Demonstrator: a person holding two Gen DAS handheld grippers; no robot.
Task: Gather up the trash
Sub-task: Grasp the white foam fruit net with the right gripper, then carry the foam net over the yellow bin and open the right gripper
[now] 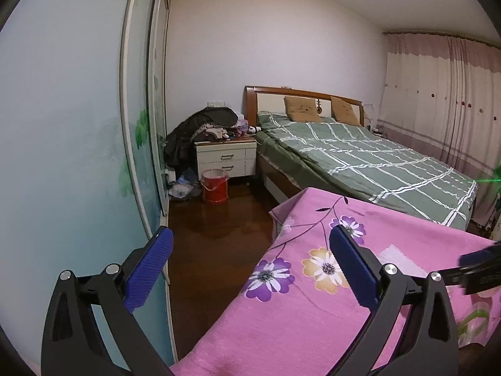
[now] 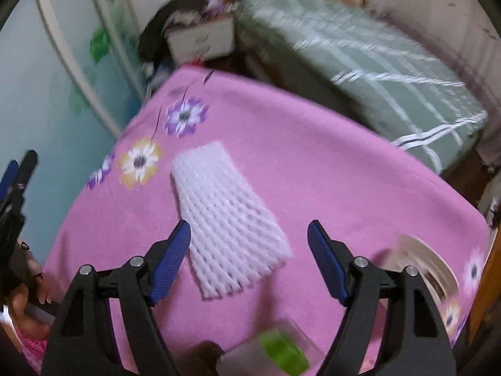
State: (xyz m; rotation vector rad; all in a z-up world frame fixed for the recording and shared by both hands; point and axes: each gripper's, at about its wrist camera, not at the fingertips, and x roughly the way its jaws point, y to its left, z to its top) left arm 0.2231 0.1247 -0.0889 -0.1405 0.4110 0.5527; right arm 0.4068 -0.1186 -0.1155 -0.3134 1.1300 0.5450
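A white foam fruit net (image 2: 219, 206) lies flat on the table's pink floral cloth (image 2: 313, 156). My right gripper (image 2: 249, 228) hovers over the net's near end, pointing steeply down. It is open, and its blue pads (image 2: 170, 263) stand apart on either side without pressing the net. In the left wrist view, a corner of the net (image 1: 397, 257) shows past the right finger. My left gripper (image 1: 250, 250) is open and holds nothing, over the cloth's left edge. The right gripper (image 1: 479, 263) shows as a blur at the right edge.
A tipped white paper cup (image 2: 419, 263) lies right of the net. A clear box with something green (image 2: 281, 351) and a brown cap (image 2: 206, 354) sit at the near edge. A red bucket (image 1: 214, 186) stands by the nightstand (image 1: 225, 159), beside the green bed (image 1: 360, 163). A hand (image 2: 28, 282) holds the left gripper.
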